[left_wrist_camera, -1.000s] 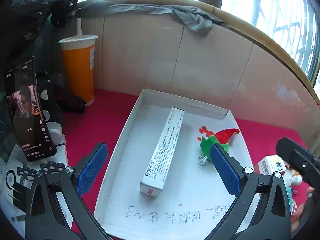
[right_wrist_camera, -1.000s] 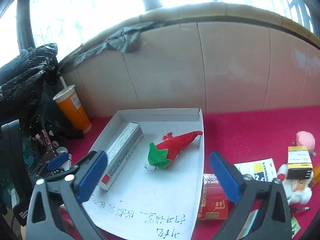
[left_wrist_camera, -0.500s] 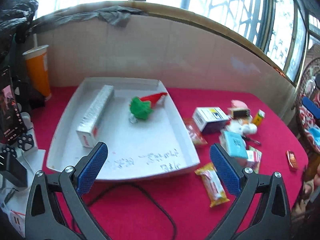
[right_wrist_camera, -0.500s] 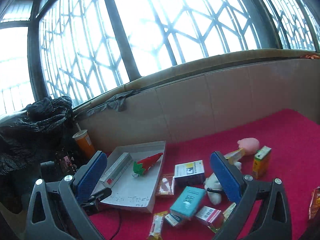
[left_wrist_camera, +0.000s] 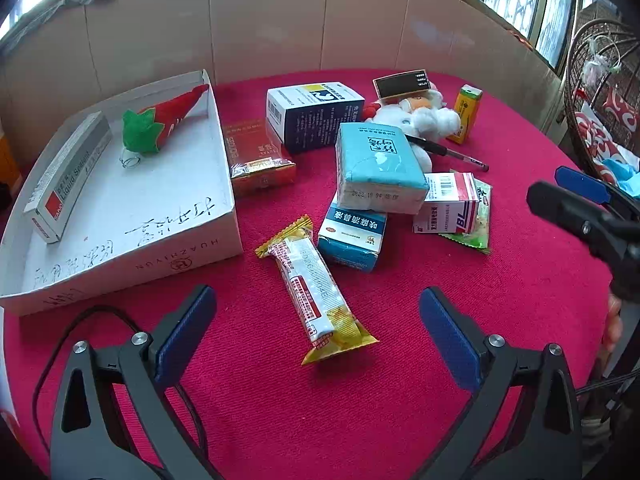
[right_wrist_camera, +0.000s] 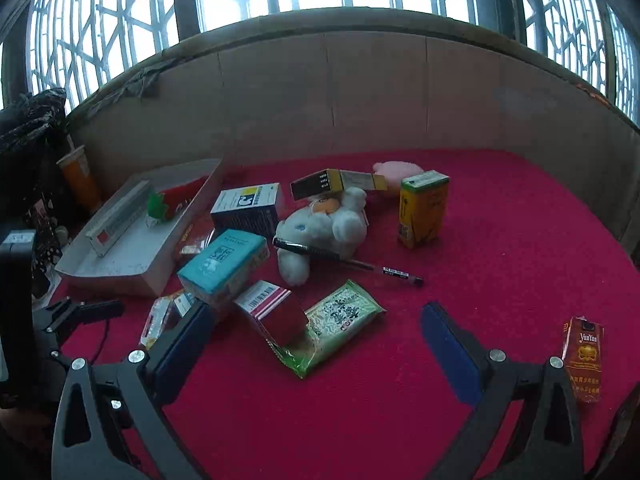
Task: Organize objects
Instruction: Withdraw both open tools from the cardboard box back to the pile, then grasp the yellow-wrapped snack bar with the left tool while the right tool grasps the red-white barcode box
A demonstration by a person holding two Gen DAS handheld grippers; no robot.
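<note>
Both grippers hang above the red table (left_wrist_camera: 400, 420) with their jaws spread wide and nothing between them. The left gripper (left_wrist_camera: 318, 332) sits low in its frame, straddling a yellow-ended snack bar (left_wrist_camera: 316, 292) that lies loose at the centre. The right gripper (right_wrist_camera: 316, 344) faces the clutter from the other side, with a green snack packet (right_wrist_camera: 336, 324) just ahead of it.

The white tray (left_wrist_camera: 132, 256) fills the left of the left wrist view and already holds a long grey tube box (left_wrist_camera: 66, 176) and a plush chili (left_wrist_camera: 164, 120). Everything else waits outside it: a teal tissue pack (left_wrist_camera: 376, 164) leaning on a blue-and-white medicine carton (left_wrist_camera: 352, 236), a red-striped box (left_wrist_camera: 452, 204), a dark blue box (left_wrist_camera: 316, 116), a white plush toy (left_wrist_camera: 420, 120), a pen (left_wrist_camera: 448, 152) and a yellow carton (left_wrist_camera: 466, 112).

The main risk is probably the stacking at the centre: pulling one box could tip the tissue pack or roll the pen away. The snack bar's slick wrapper may slide out of a shallow pinch. A black cable (left_wrist_camera: 92, 312) curls by the tray's near wall and could snag the left gripper.

Open cloth lies across the lower half of both frames and to the right, where a lone orange packet (right_wrist_camera: 584, 360) sits. The tray's near wall is a raised lip that has to be cleared, and the table edge appears close at lower right, though the lens distortion makes that uncertain.
</note>
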